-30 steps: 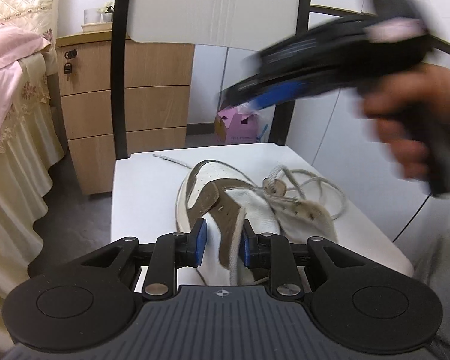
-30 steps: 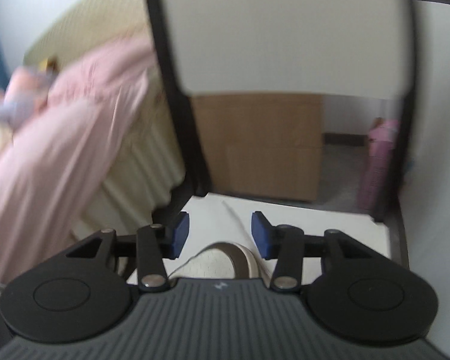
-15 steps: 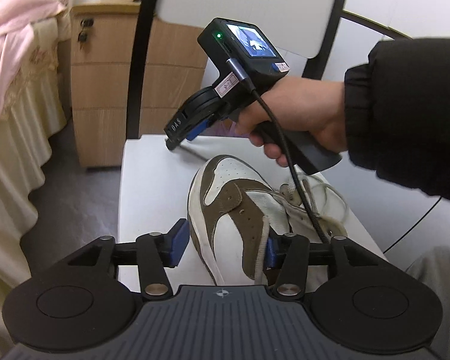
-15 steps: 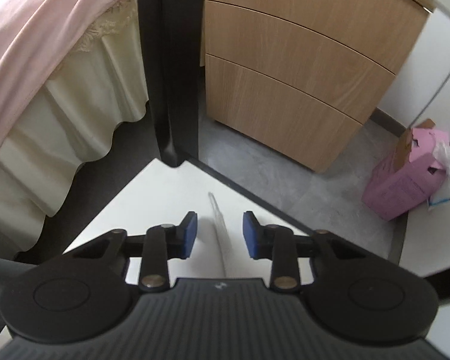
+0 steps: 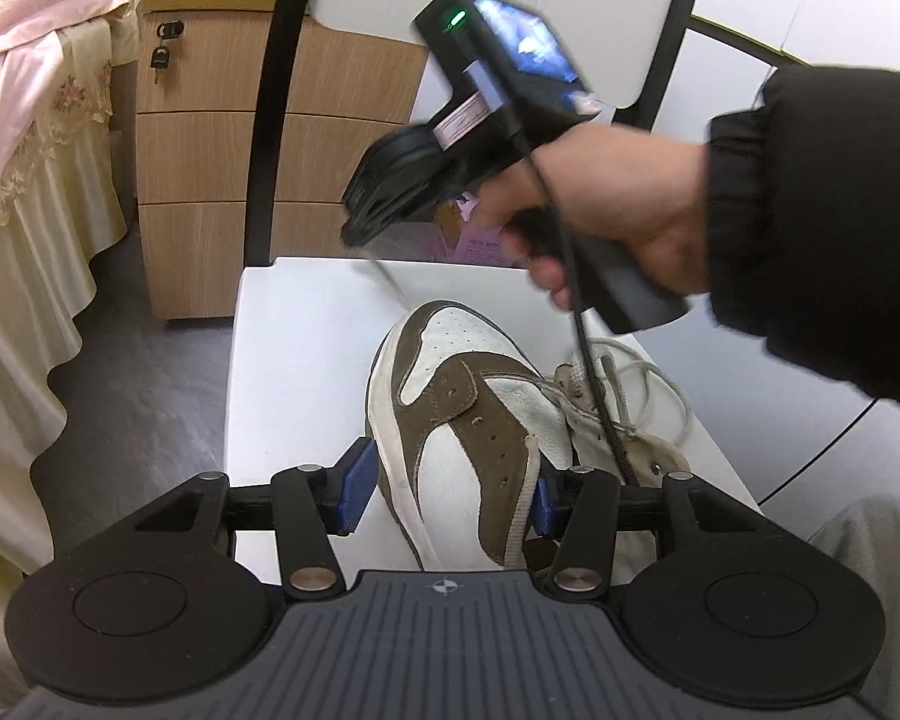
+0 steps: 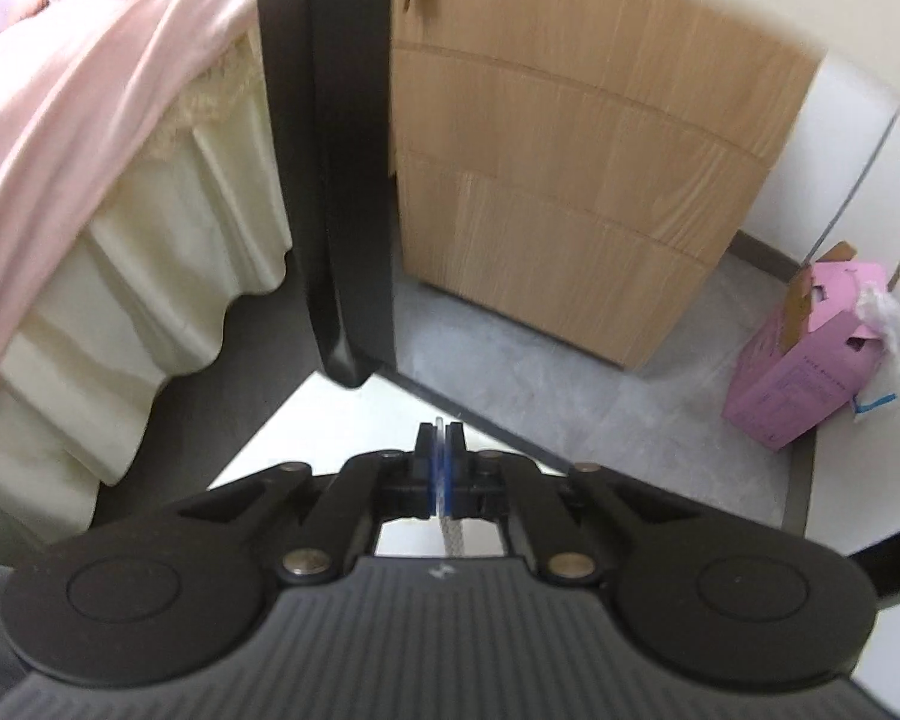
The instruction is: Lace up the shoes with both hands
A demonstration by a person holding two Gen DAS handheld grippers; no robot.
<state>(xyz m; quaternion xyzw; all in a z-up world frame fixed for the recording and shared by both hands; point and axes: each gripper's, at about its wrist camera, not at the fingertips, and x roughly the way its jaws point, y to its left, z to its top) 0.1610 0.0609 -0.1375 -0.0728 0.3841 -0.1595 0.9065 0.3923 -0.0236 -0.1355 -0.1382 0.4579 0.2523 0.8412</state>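
Swung down since before, right claw (image 6: 440,461) just closed on the pale woven shoelace (image 6: 453,535); left claw (image 5: 447,486) half-open, straddling the brown-and-white leather sneaker (image 5: 468,420); next, probably threading an eyelet.

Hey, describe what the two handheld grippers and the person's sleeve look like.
Both grippers are black with blue finger pads and a ribbed grey front plate flanked by round discs. The right gripper carries a small screen, a green light, a white label and a black cable. The sleeve is black with a gathered cuff.
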